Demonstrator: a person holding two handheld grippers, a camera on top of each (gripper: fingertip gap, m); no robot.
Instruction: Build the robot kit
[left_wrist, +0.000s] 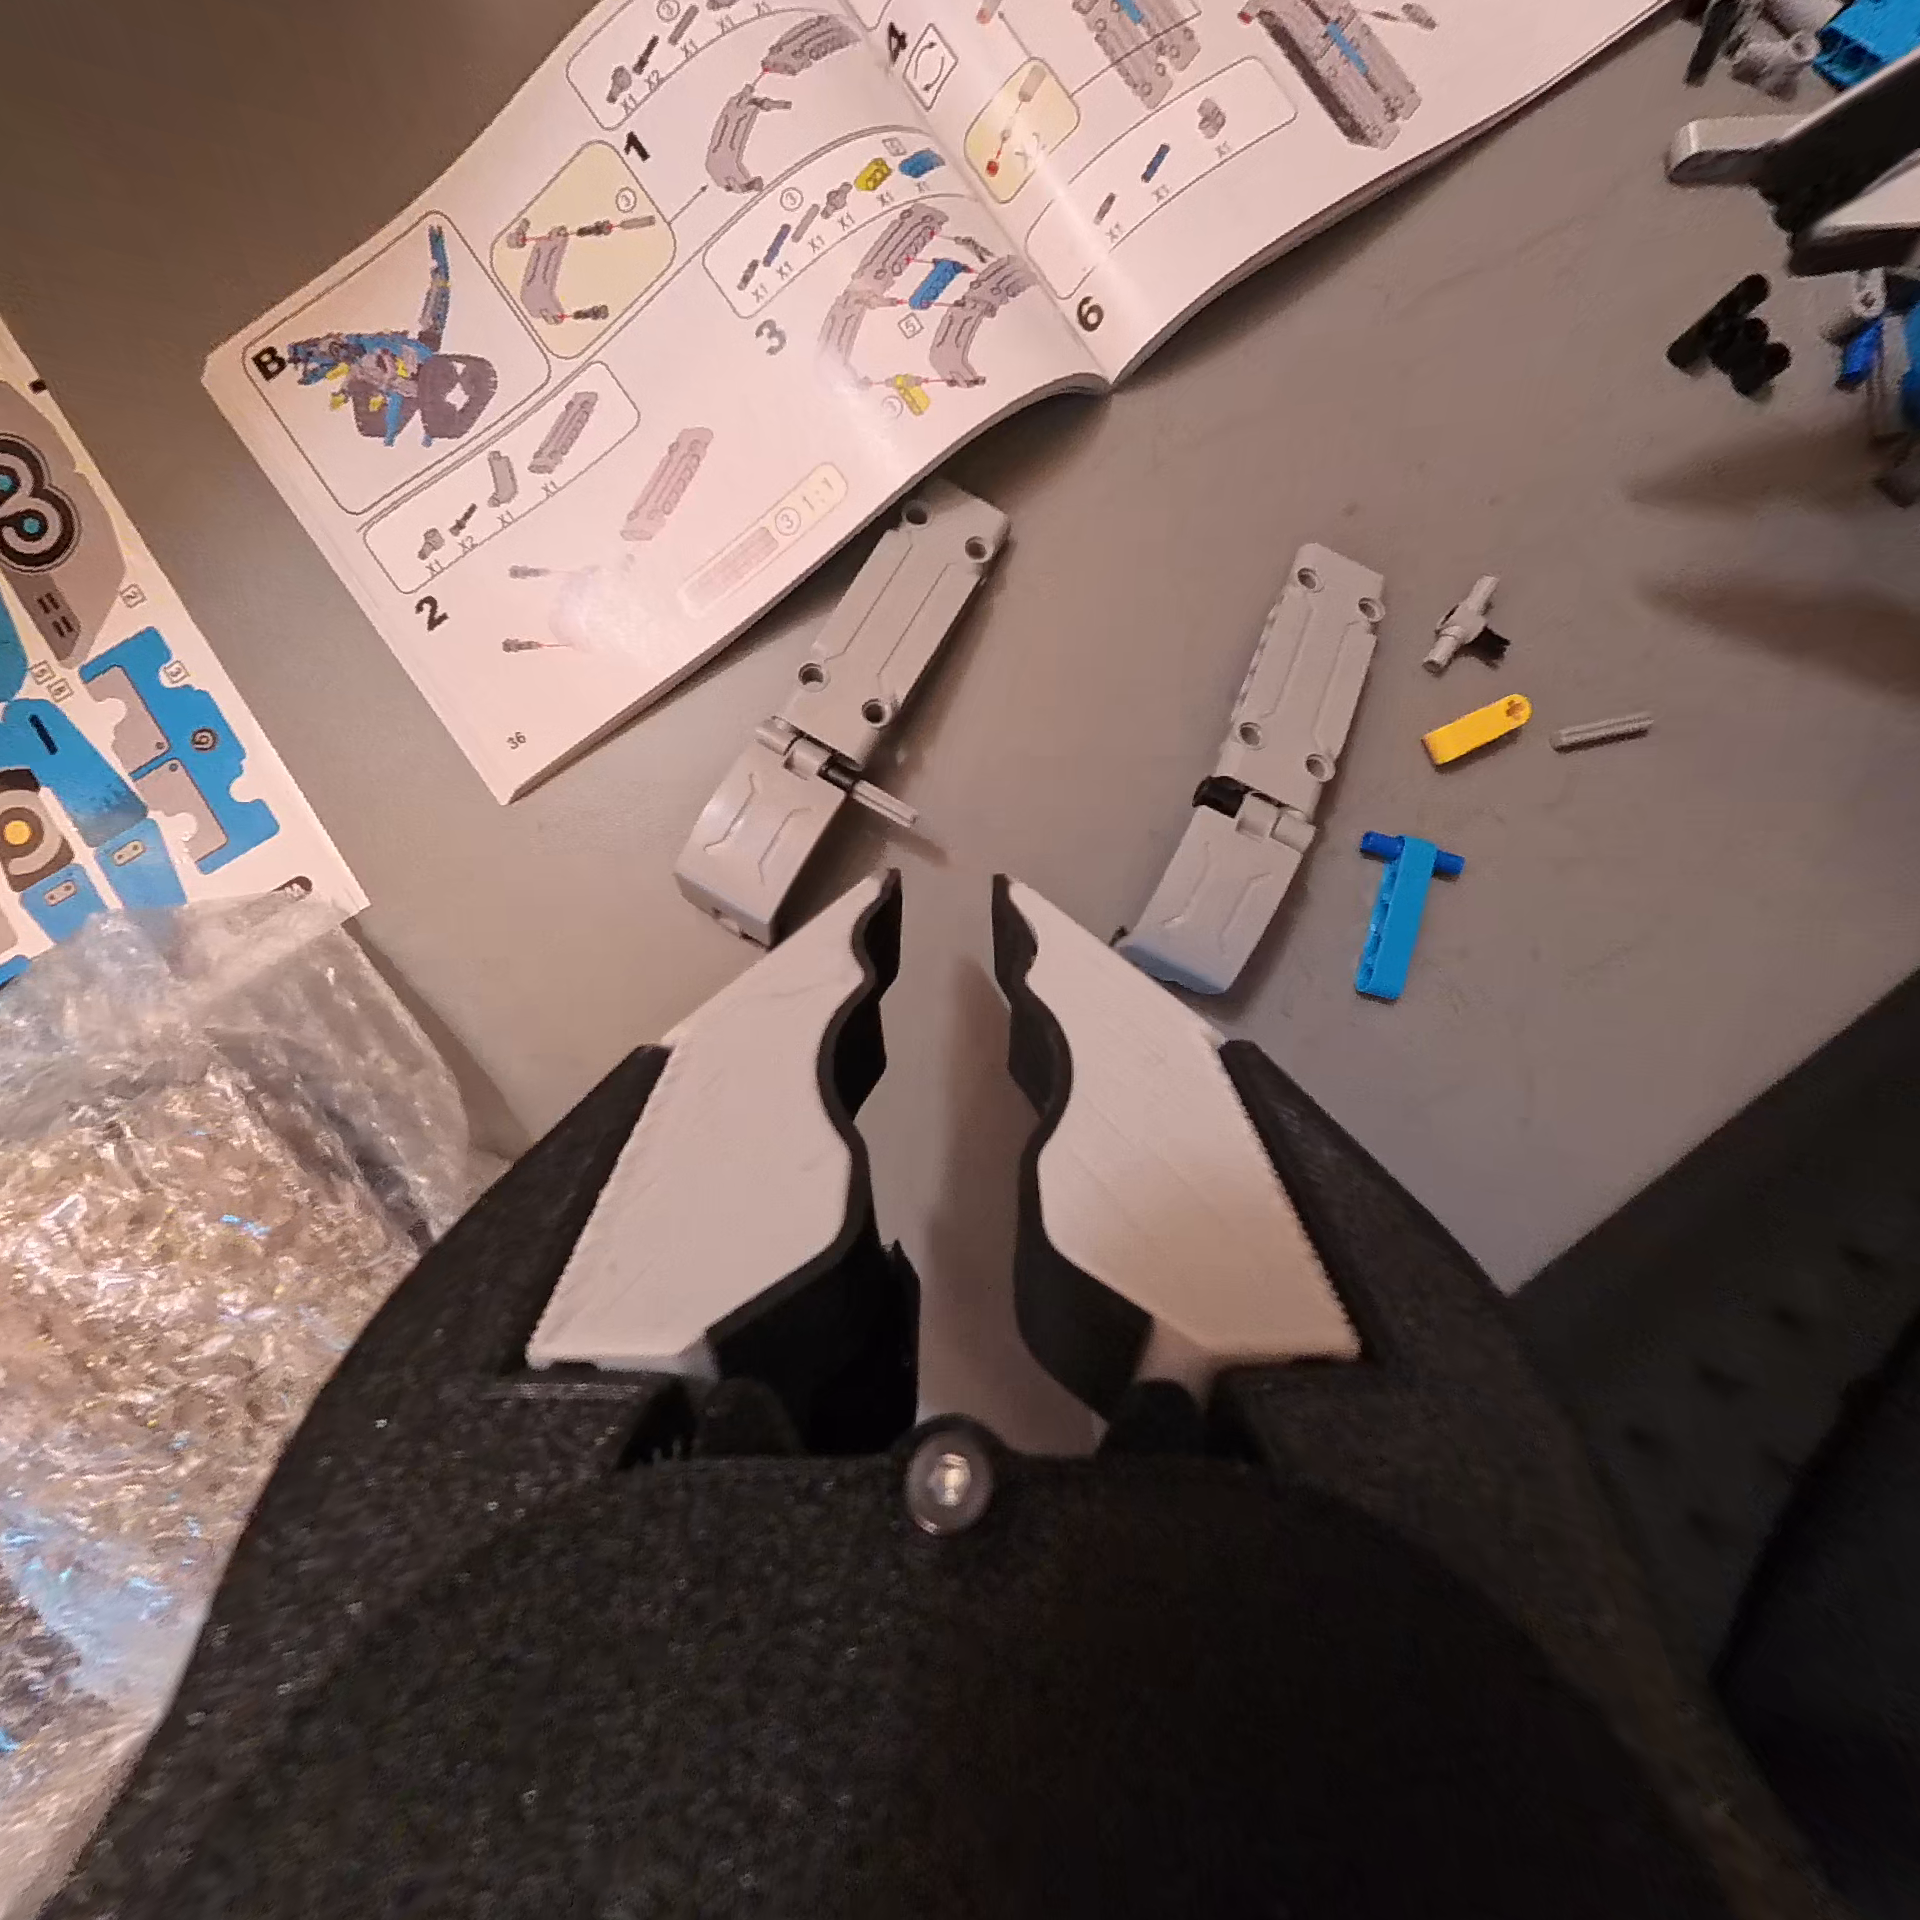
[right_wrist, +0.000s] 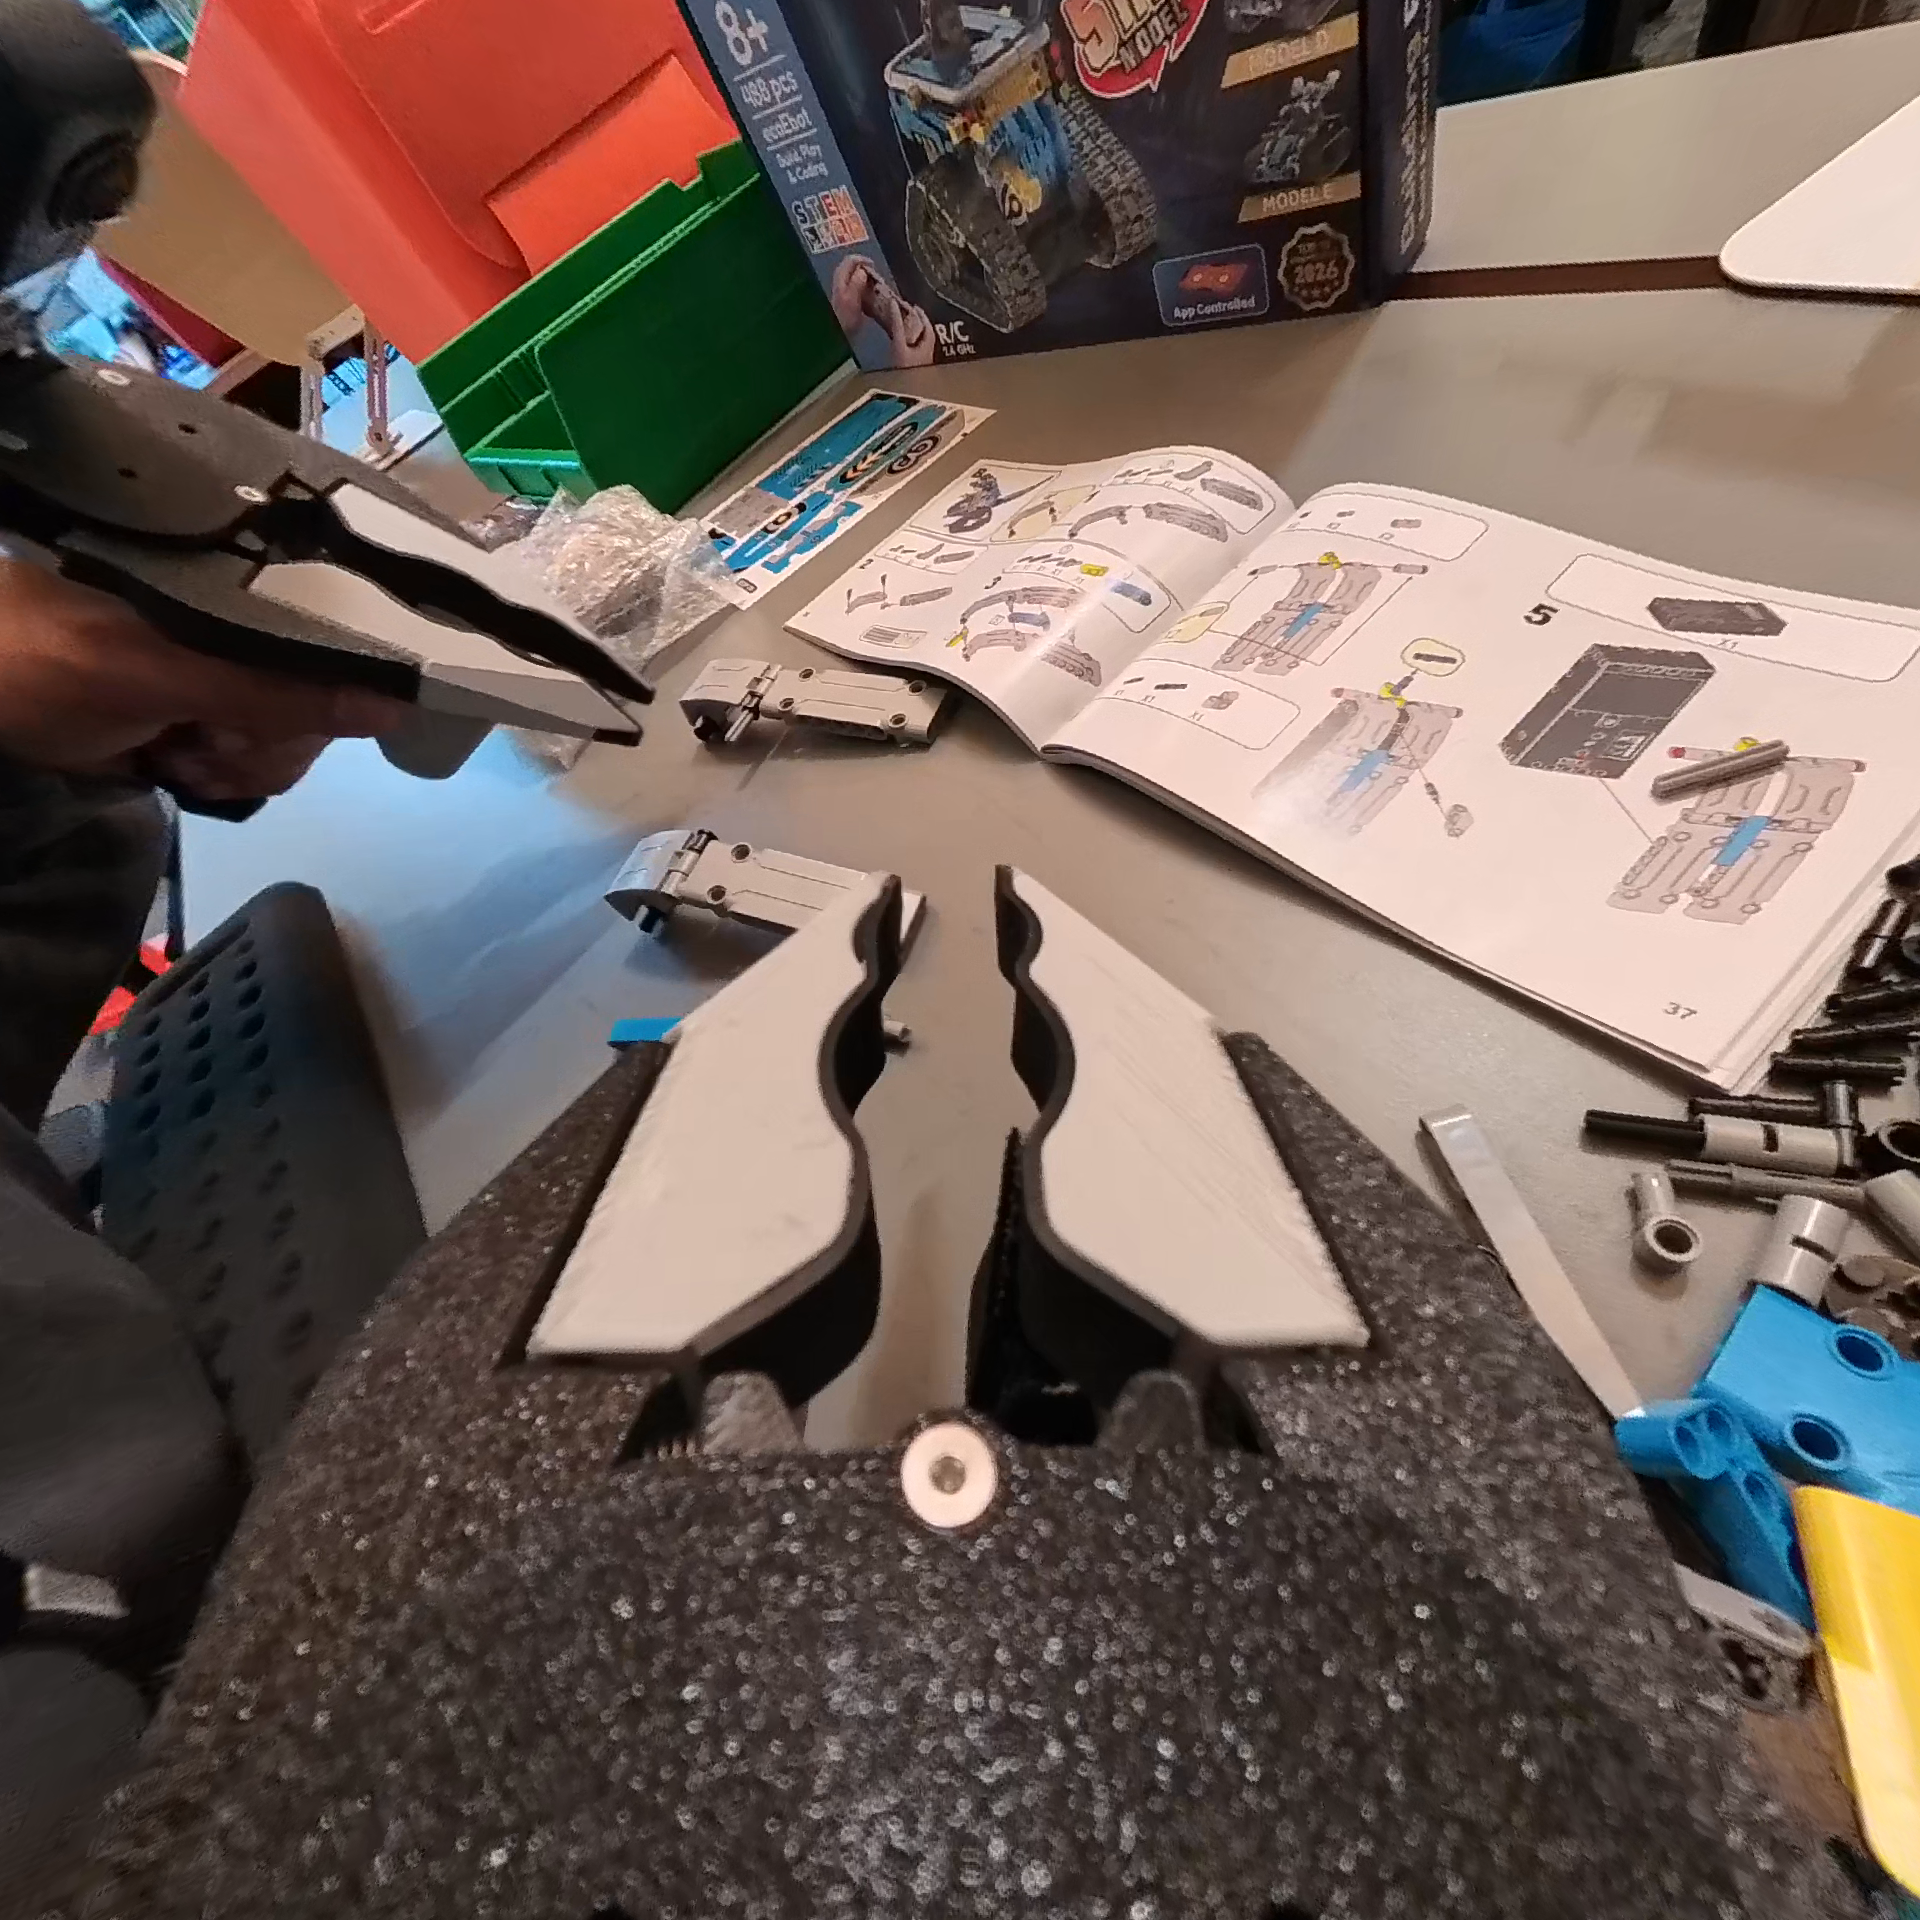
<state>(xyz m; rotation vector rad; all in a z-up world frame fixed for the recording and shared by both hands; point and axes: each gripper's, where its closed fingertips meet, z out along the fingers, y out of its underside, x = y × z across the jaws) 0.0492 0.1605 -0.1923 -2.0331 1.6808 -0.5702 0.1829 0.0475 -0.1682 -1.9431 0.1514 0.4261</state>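
Both grippers are hovering with fingers slightly parted and empty, the left gripper (left_wrist: 945, 894) nearest one hinged grey piece (left_wrist: 831, 717), the right gripper (right_wrist: 948, 888) beside another (right_wrist: 743, 883) on the tabletop (right_wrist: 1455, 416).

left gripper (left_wrist: 945, 894) empty, slightly parted, right gripper (right_wrist: 948, 891) likewise
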